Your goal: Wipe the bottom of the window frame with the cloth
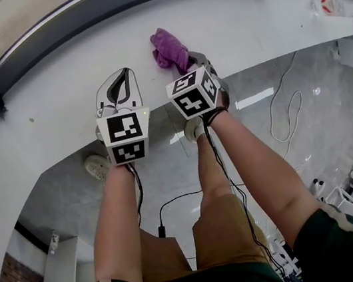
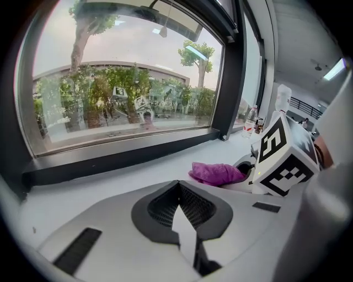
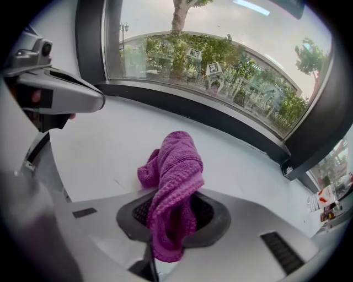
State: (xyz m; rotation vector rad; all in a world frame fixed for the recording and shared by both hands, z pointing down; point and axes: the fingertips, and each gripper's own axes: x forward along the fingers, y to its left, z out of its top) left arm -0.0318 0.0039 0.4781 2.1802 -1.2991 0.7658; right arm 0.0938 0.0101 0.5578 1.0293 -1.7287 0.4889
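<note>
A purple cloth (image 1: 169,48) sticks out of my right gripper (image 1: 180,60), whose jaws are shut on it over the white sill (image 1: 55,104). In the right gripper view the cloth (image 3: 175,182) hangs bunched between the jaws and its front end touches the sill. The dark bottom rail of the window frame (image 1: 112,6) runs along the far side, a short way beyond the cloth. My left gripper (image 1: 126,75) hovers to the left of the cloth, shut with nothing in it. In its own view, the left gripper (image 2: 177,187) has its tips meeting, and the cloth (image 2: 216,173) lies to the right.
The vertical window post (image 3: 91,38) stands at the left of the right gripper view. Small bottles (image 1: 327,6) sit at the sill's far right end. The sill's near edge (image 1: 251,66) drops to a glossy floor with a white cable (image 1: 285,107).
</note>
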